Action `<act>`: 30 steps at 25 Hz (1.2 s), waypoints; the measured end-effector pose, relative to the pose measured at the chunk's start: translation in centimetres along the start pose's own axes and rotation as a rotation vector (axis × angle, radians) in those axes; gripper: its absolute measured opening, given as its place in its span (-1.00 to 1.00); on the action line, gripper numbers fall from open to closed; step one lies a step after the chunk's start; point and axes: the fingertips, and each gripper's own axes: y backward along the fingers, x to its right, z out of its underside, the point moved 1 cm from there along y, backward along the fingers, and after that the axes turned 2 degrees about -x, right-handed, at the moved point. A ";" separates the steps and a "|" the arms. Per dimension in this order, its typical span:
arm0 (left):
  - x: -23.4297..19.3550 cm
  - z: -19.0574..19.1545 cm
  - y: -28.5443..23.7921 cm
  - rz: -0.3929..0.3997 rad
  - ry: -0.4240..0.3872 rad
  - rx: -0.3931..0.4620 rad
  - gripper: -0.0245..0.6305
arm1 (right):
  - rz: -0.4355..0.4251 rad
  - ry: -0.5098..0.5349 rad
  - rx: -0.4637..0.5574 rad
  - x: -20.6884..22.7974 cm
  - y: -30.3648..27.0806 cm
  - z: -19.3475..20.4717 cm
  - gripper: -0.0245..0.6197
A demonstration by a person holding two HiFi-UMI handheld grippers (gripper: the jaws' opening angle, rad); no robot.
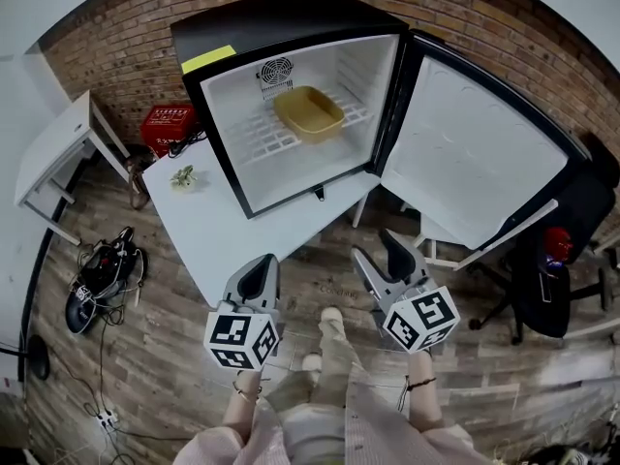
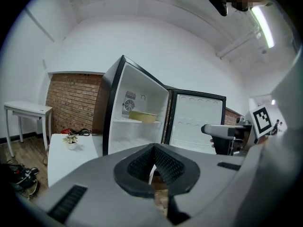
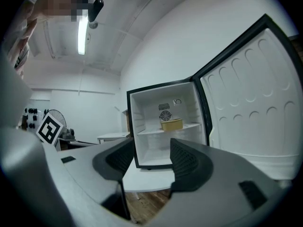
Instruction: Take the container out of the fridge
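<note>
A small black fridge (image 1: pixel 291 27) stands on a white table (image 1: pixel 218 226) with its door (image 1: pixel 475 153) swung wide to the right. On its wire shelf sits a yellow container (image 1: pixel 309 112), also seen in the left gripper view (image 2: pixel 142 116) and the right gripper view (image 3: pixel 171 124). My left gripper (image 1: pixel 260 277) hangs in front of the table's near edge, jaws shut with nothing between them. My right gripper (image 1: pixel 387 260) is beside it, to the right, jaws open and empty. Both are well short of the fridge.
A tiny potted plant (image 1: pixel 183 175) sits on the table's left part. A red crate (image 1: pixel 167 127) and a white side table (image 1: pixel 58 148) stand at the left, shoes and cables (image 1: pixel 102 274) on the wooden floor. A dark office chair (image 1: pixel 547 269) is at the right.
</note>
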 end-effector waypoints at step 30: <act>-4.1 -4.7 -15.3 -0.061 0.013 -0.002 -0.95 | -0.201 0.331 -0.027 8.4 -17.5 -5.4 -0.22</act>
